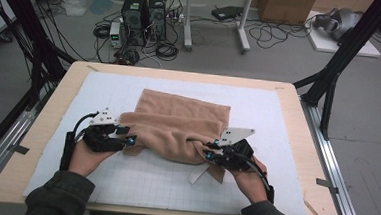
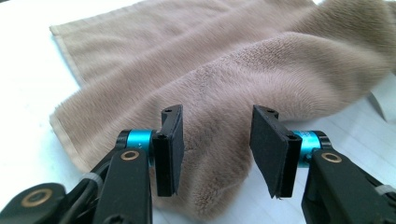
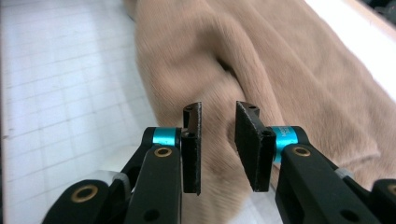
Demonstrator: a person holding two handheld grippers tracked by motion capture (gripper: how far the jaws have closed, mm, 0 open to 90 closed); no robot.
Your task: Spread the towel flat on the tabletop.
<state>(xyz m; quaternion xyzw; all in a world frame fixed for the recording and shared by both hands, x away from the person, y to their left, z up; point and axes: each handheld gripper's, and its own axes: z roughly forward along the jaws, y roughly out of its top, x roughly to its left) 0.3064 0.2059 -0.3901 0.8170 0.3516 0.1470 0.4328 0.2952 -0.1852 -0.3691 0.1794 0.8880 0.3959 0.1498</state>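
Observation:
A tan fleecy towel (image 1: 177, 122) lies folded over itself on a white gridded mat (image 1: 144, 182). My left gripper (image 1: 128, 140) is at the towel's left near corner, and in the left gripper view (image 2: 217, 149) its jaws stand wide open over the towel's (image 2: 233, 60) rolled edge. My right gripper (image 1: 210, 152) is at the right near corner. The right gripper view (image 3: 217, 148) shows its jaws open with a narrower gap, straddling a raised fold of the towel (image 3: 280, 70). Neither pair of pads presses the cloth.
The mat covers a wooden table (image 1: 292, 118). A white tag (image 1: 198, 174) sticks out from under the towel's near right corner. Black frame legs (image 1: 330, 81) stand beside the table, with computers (image 1: 144, 14) and cables on the floor beyond.

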